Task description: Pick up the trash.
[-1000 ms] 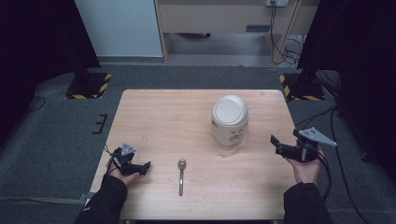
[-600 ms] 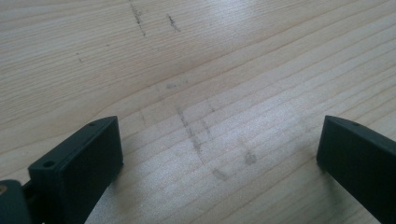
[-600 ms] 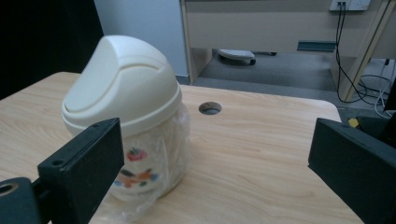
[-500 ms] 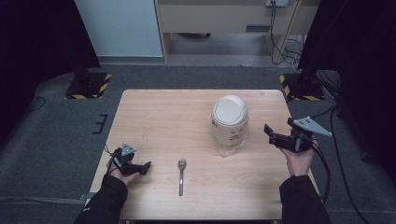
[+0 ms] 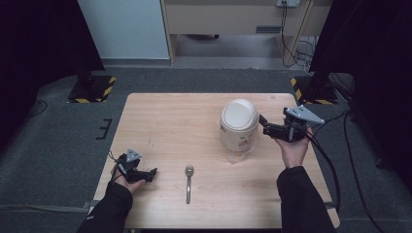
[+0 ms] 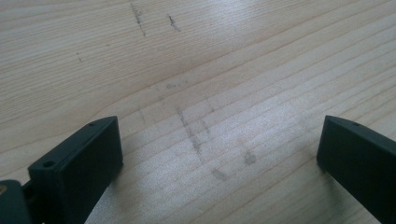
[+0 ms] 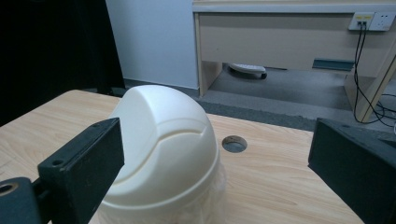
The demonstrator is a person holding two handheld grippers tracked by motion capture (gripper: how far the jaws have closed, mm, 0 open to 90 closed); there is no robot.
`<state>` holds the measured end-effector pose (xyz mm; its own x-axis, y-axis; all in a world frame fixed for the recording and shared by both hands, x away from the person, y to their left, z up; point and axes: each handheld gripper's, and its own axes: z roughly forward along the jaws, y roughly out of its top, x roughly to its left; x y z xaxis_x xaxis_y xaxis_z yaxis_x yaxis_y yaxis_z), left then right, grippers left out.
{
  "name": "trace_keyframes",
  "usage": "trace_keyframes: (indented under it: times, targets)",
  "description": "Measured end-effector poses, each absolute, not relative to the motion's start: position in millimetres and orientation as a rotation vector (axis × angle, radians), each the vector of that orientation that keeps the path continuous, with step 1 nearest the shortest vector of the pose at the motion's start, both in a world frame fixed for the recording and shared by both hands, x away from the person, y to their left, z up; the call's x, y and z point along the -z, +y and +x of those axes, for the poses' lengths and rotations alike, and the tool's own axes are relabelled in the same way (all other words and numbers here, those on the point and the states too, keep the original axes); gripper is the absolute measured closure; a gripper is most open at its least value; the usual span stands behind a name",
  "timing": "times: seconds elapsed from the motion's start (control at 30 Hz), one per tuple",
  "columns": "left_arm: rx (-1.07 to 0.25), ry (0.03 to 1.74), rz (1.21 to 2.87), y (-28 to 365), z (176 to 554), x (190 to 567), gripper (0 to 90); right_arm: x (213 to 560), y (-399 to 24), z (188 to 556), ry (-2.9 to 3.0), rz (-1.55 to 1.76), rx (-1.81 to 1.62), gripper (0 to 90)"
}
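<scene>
Looking down from the high view, I am seeing a white domed bin [image 5: 239, 127] standing right of centre on the wooden table [image 5: 170, 126], a spoon [image 5: 188, 182] lying near the front edge, my left gripper [image 5: 151, 173] resting at the front left and my right gripper [image 5: 263, 124] hovering just beside the bin. The left gripper view is showing bare scuffed wood between wide-spread jaws holding nothing. The right gripper view is adding a cable hole [image 7: 234, 143] behind the bin [image 7: 163, 149], jaws gaping wide, gripping nothing.

Overhead forward-down; jaw cameras near table [image 5: 160, 126], perhaps.
</scene>
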<state>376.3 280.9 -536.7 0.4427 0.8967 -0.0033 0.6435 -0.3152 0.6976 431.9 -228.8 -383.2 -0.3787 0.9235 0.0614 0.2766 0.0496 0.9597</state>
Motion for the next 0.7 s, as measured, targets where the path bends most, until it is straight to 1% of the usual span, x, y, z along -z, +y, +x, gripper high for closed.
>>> trace_keyframes:
  times: [0.27,0.37,0.7]
  targets:
    - [-0.519,1.286,2.067,281,376,537,0.0,387,-211,448,1.73,1.211,-1.335,4.0]
    - [-0.519,1.286,2.067,281,376,537,0.0,395,-198,456,1.741,1.234,-1.317,3.9]
    - [-0.519,1.287,2.068,281,376,537,0.0,413,-180,468,1.733,1.268,-1.248,2.8]
